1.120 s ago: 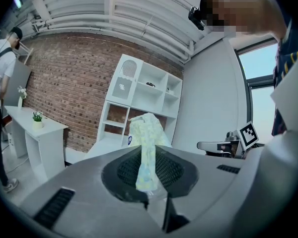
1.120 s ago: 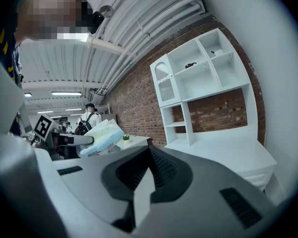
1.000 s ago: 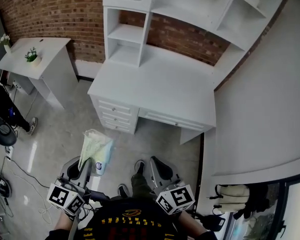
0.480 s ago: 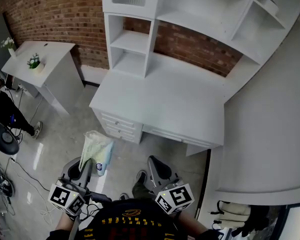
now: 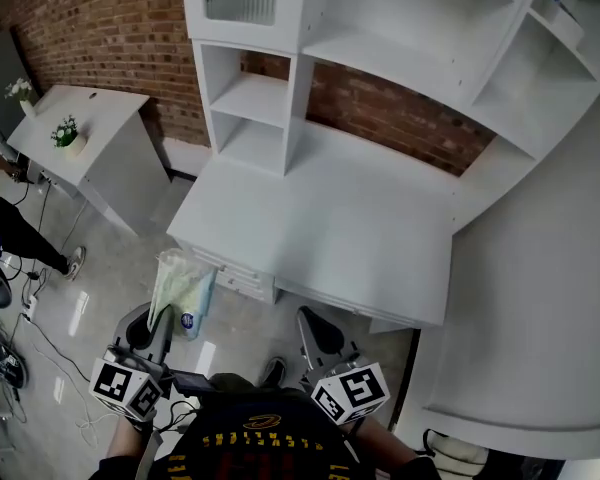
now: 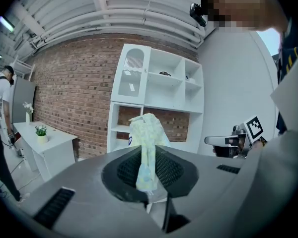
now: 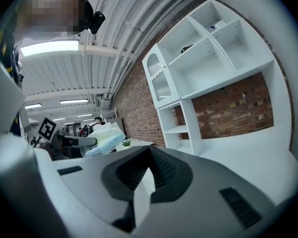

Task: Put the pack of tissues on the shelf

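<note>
Left gripper: clenched on the lower edge of the pack of tissues, which stands upright above it. The pack hangs over the floor, just before the tabletop's left front corner.
Right gripper: jaws together, nothing between them.
Shelf: white, standing at the back of the tabletop against the brick wall.

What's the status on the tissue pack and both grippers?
Left gripper shut on tissue pack, held over floor before desk. Right gripper shut, empty. Nothing blocking shelf.
</note>
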